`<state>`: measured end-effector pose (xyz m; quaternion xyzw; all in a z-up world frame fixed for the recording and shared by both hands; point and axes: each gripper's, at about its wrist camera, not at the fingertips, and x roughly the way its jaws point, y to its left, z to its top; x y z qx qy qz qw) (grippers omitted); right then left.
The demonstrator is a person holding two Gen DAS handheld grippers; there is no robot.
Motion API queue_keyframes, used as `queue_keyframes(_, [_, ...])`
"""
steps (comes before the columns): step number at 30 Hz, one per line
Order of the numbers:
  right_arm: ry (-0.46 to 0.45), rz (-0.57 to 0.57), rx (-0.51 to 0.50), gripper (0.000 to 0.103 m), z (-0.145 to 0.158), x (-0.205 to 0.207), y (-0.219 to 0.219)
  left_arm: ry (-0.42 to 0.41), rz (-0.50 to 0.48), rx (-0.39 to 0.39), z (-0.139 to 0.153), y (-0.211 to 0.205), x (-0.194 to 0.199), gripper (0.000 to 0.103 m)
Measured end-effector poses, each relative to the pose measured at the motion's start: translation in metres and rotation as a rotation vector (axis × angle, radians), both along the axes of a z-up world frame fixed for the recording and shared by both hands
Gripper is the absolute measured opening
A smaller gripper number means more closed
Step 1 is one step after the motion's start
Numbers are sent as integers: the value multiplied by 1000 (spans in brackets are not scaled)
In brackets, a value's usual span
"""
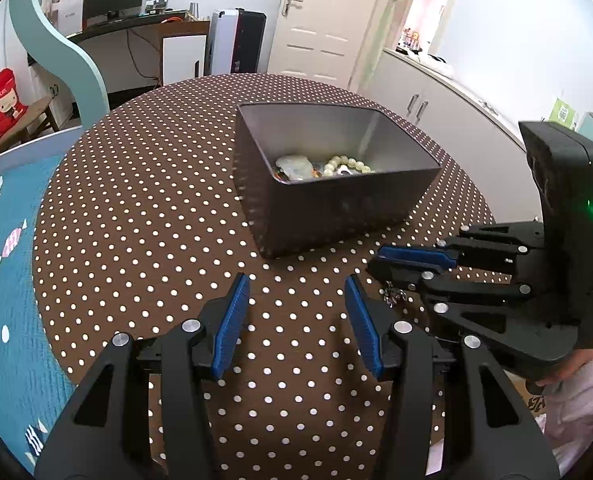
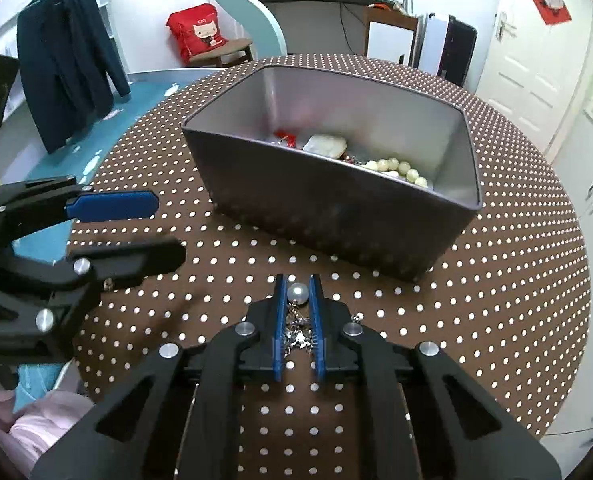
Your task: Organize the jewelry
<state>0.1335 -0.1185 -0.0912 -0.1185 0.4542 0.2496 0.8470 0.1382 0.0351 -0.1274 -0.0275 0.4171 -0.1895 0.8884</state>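
A grey metal box (image 1: 336,208) (image 2: 336,204) stands on the round polka-dot table (image 1: 144,208) (image 2: 516,280). Inside lie a pale bead bracelet (image 1: 346,165) (image 2: 396,168), a pale stone pendant (image 1: 294,166) (image 2: 325,145) and a red piece (image 2: 286,136). My right gripper (image 2: 297,280) is shut on a pearl pendant (image 2: 298,293) with a silver chain (image 2: 296,330), just in front of the box; it shows in the left wrist view (image 1: 380,262), the chain (image 1: 392,295) hanging below. My left gripper (image 1: 296,284) (image 2: 168,226) is open and empty.
A blue patterned mat (image 1: 4,280) lies left of the table. White cabinets (image 1: 436,108) and a door (image 1: 320,20) stand behind. A red cushion (image 2: 196,32) sits on a stool and a dark jacket (image 2: 68,60) hangs at far left.
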Motion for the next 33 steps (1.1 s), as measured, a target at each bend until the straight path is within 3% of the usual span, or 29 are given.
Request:
queue_keyframes(3, [2, -36, 34, 10, 5, 2, -16, 3, 3, -8, 1, 3, 2, 51])
queue_keyframes(7, [-30, -73, 134, 10, 32, 0, -43, 2, -2, -8, 3, 0, 5, 51])
queue_keyframes(15, [-151, -86, 173, 10, 87, -6, -63, -46, -12, -94, 34, 5, 8, 51])
queue_keyframes(19, [-196, -80, 187, 10, 106, -1, -64, -59, 15, -93, 41, 9, 12, 51])
queue_keyframes(25, [-161, -47, 180, 11, 99, 33, -41, -41, 61, -123, 47, 14, 27, 51])
queue_keyframes(26, [-162, -53, 187, 14, 99, 33, -42, -45, 54, -123, 48, 14, 27, 51])
queue_keyframes(28, [-154, -79, 218, 34, 98, 35, -47, -47, 21, -117, 50, 7, 23, 51])
queue_keyframes(31, [-164, -112, 210, 48, 97, 27, -57, -32, -53, -102, 44, -12, 13, 51])
queue_keyframes(33, [-156, -131, 201, 49, 93, 18, -66, -2, -107, -79, 32, -29, 8, 51])
